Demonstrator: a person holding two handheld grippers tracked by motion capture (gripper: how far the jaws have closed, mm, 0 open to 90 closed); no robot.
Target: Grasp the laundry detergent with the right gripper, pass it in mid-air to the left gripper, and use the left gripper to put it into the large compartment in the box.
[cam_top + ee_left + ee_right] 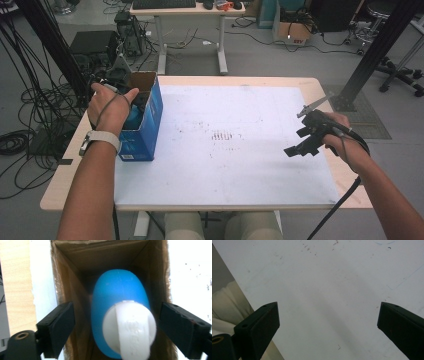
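An open blue carton with brown cardboard inside stands at the left edge of the white mat. A blue bottle with a white cap sits down inside it. My left gripper points into the carton's mouth. Its black pads stand on either side of the cap without touching it, so it is open. In the high view the left hand covers that gripper over the carton. My right gripper hovers open over the mat's right side, and nothing lies between its jaws.
A white mat covers most of the wooden table. Faint dark marks dot the mat's middle. Beyond the table are a desk, cables on the floor at the left, and a black frame post at the right.
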